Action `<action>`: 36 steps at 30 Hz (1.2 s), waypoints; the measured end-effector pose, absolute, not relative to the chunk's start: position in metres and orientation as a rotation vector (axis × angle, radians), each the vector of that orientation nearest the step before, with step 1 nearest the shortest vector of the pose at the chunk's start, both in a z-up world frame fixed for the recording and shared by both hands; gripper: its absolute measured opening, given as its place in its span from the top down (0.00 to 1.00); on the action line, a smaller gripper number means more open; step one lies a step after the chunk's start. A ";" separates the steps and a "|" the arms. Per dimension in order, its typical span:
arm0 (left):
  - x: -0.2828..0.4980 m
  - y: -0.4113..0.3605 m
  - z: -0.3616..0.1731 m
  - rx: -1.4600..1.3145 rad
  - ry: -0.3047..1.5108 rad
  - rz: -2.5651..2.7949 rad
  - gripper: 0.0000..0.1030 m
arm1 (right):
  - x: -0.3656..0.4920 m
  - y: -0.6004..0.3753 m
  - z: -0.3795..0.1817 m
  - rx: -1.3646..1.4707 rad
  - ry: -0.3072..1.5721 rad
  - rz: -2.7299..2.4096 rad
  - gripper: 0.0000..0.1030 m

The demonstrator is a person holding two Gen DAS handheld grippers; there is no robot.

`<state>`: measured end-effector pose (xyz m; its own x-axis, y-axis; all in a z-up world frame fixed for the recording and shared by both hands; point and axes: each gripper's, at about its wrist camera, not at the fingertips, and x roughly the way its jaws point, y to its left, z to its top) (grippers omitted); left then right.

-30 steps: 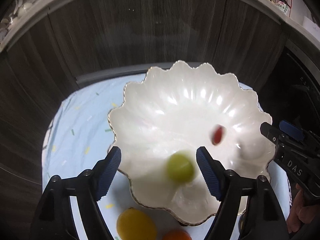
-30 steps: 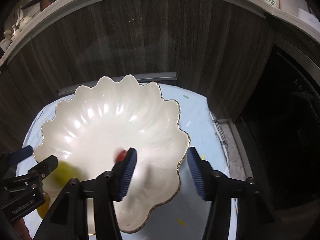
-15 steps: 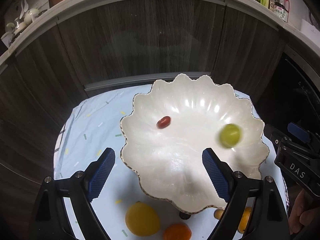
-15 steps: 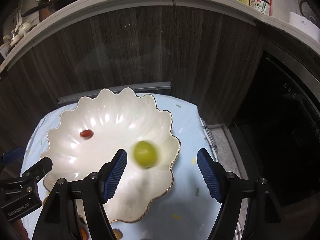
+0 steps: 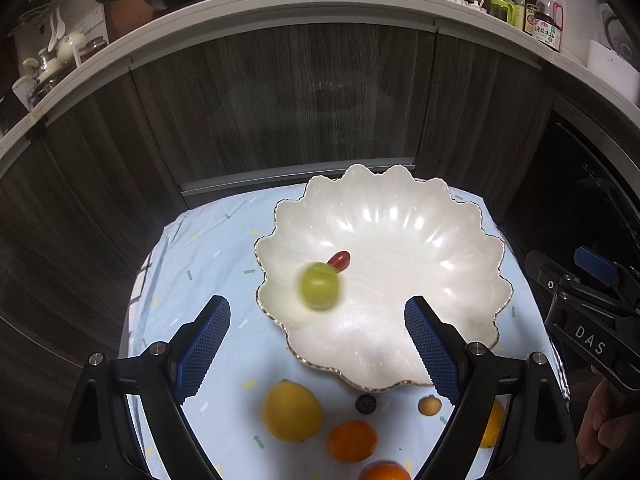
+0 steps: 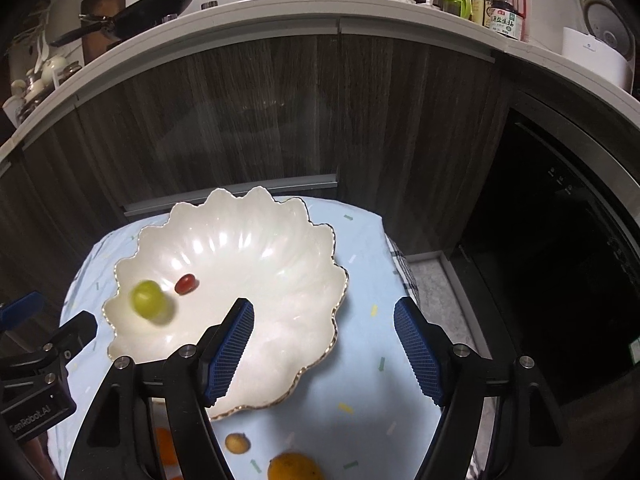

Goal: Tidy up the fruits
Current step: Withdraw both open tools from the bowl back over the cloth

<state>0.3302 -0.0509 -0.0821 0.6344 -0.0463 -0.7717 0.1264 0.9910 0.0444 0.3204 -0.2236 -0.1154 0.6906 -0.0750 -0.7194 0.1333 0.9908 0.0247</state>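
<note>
A white scalloped bowl (image 5: pixel 420 240) with a gold rim sits on a light blue cloth; it also shows in the right wrist view (image 6: pixel 248 236). Inside it a green grape (image 5: pixel 319 285) looks blurred next to a small red tomato (image 5: pixel 339 260); both show in the right wrist view, grape (image 6: pixel 149 300) and tomato (image 6: pixel 186 283). My left gripper (image 5: pixel 318 346) is open and empty above the bowl's near rim. My right gripper (image 6: pixel 324 346) is open and empty over the bowl's right rim.
On the cloth in front of the bowl lie a lemon (image 5: pixel 291 410), two oranges (image 5: pixel 353 441), a small dark fruit (image 5: pixel 366 403) and a small tan fruit (image 5: pixel 430 405). Dark wood cabinets (image 5: pixel 280 100) stand behind the table. An orange (image 6: pixel 294 467) lies near my right gripper.
Both grippers have pulled back and up from the bowl. The green grape has rolled across the bowl to the left side, beside the red tomato.
</note>
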 end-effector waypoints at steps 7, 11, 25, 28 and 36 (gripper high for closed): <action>0.316 -0.049 -0.073 0.101 0.864 -0.096 0.13 | 0.305 -0.220 -0.106 0.073 0.786 -0.110 0.29; 0.307 -0.049 -0.071 0.107 0.862 -0.097 0.13 | 0.297 -0.220 -0.106 0.074 0.787 -0.106 0.29; 0.278 -0.048 -0.075 0.120 0.880 -0.104 0.13 | 0.271 -0.216 -0.111 0.072 0.809 -0.089 0.29; 0.274 -0.048 -0.080 0.124 0.888 -0.106 0.13 | 0.265 -0.214 -0.115 0.069 0.818 -0.085 0.29; 0.262 -0.049 -0.093 0.135 0.910 -0.106 0.13 | 0.254 -0.211 -0.128 0.059 0.844 -0.077 0.29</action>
